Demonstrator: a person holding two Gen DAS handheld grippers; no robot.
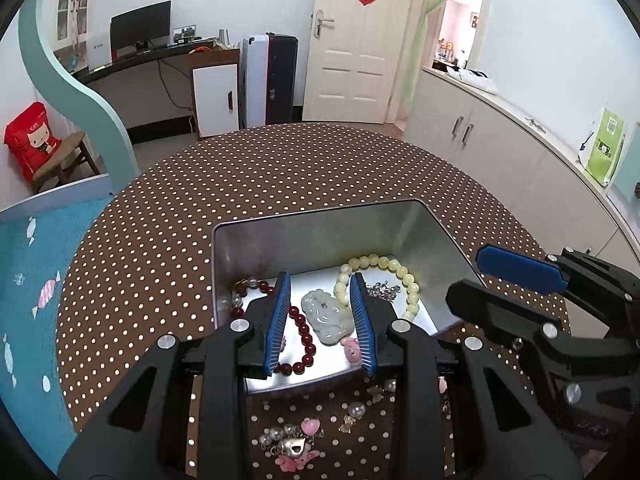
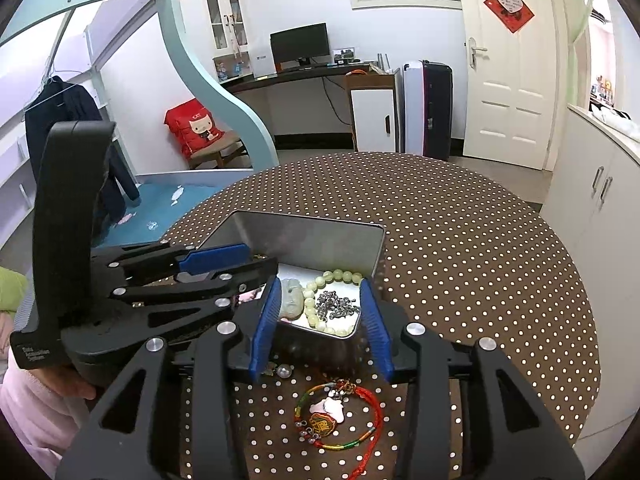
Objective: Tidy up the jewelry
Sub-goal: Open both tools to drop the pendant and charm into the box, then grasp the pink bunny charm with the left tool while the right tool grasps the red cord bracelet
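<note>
An open silver tin [image 1: 240, 264] stands on the dotted table. It holds a pale green bead bracelet [image 1: 408, 280], a jade pendant [image 1: 324, 316], a dark red bead bracelet [image 1: 306, 338], a silver chain [image 1: 382, 290] and a pink charm [image 1: 352, 350]. My left gripper [image 1: 322, 294] hovers open and empty over the tin. My right gripper [image 2: 320, 300] is open and empty at the tin's [image 2: 304, 240] near right corner. A red cord bracelet [image 2: 344, 416] with a pink charm lies on the table below it. Pearl and pink heart charms [image 1: 296, 440] lie in front of the tin.
The round table [image 1: 280, 184] has a brown polka-dot cloth. A blue bed [image 1: 28, 288] is close at the left, white cabinets [image 1: 520, 160] at the right. A person's hand in a pink sleeve [image 2: 36, 400] holds the left gripper.
</note>
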